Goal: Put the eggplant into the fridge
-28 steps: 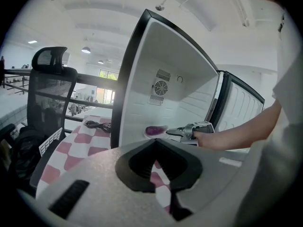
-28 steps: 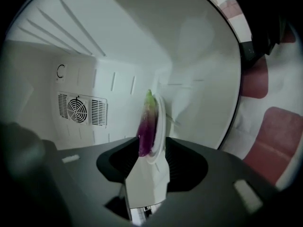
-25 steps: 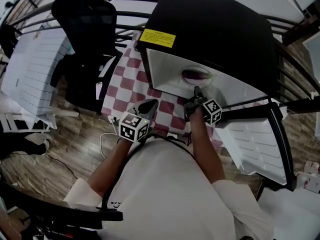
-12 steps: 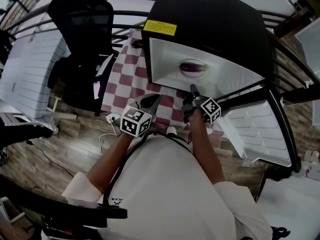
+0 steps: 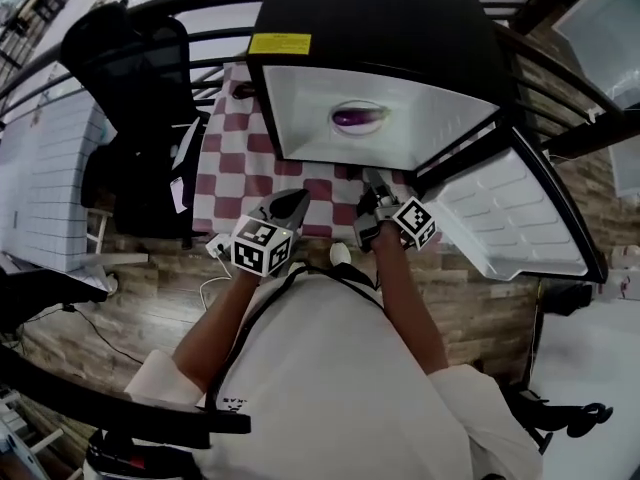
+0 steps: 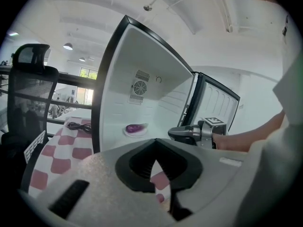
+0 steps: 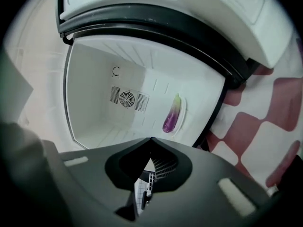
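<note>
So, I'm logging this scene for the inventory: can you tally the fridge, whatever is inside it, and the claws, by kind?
Fridge: 1
Eggplant: 1
Plate: 1
Claws: 2, left claw and right claw
Total: 5

The eggplant (image 5: 358, 117) lies inside the fridge (image 5: 380, 28) on the counter (image 5: 235, 168); its door (image 5: 505, 218) hangs at four o'clock, a chair (image 5: 135, 78) at nine.
</note>
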